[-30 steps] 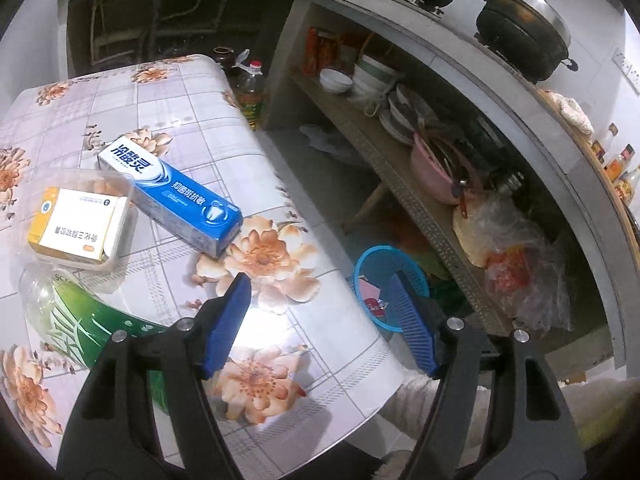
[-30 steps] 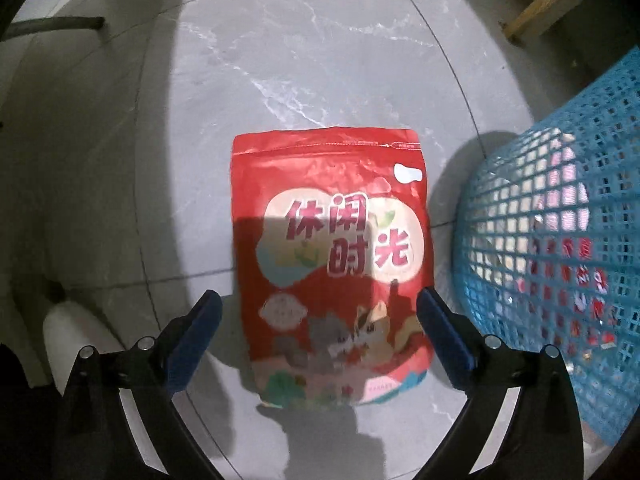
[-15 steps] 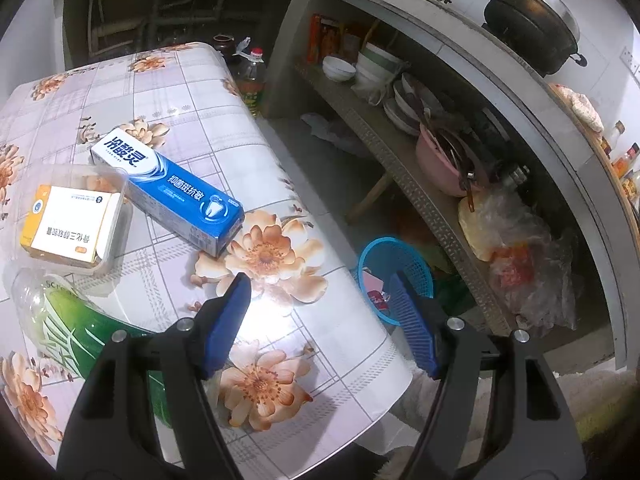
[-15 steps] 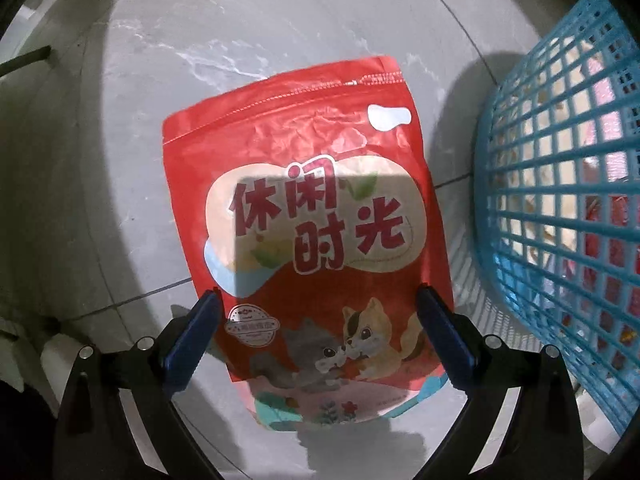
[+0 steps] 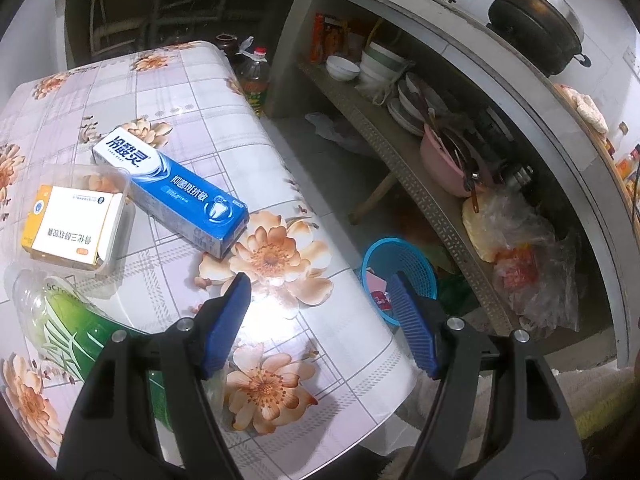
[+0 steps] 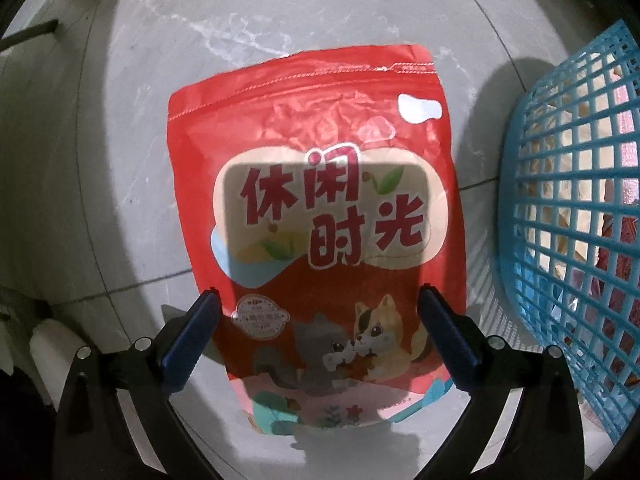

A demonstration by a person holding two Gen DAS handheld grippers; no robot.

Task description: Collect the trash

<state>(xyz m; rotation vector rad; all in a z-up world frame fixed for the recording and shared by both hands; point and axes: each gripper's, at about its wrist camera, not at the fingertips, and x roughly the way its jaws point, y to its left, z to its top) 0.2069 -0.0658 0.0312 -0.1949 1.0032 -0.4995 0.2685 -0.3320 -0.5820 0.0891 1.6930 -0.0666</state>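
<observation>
Right gripper: I have my right gripper (image 6: 318, 312) spread wide above the red snack pouch (image 6: 316, 200), one blue finger at each lower side edge; I cannot tell whether they touch it.
Pouch: it lies flat on the grey floor (image 6: 160, 80) at frame centre, its sealed top toward the upper frame.
Pouch print: big red characters 休闲时光, with cartoon squirrels below.
Room on the floor: bare floor to the left and above; at the right edge the blue mesh basket (image 6: 568, 208) stands just beside the pouch.
Left gripper: my left gripper (image 5: 320, 312) is open and empty over the table's lower right corner.
Table: the floral tablecloth (image 5: 180, 92) ends at a rounded edge just right of the fingers; the basket (image 5: 400, 252) sits on the floor beyond it.
Table items: blue toothpaste box (image 5: 172, 188), printed 冷酸灵; white-and-orange carton in a clear tray (image 5: 72, 224); green bottle (image 5: 68, 328) at lower left.
</observation>
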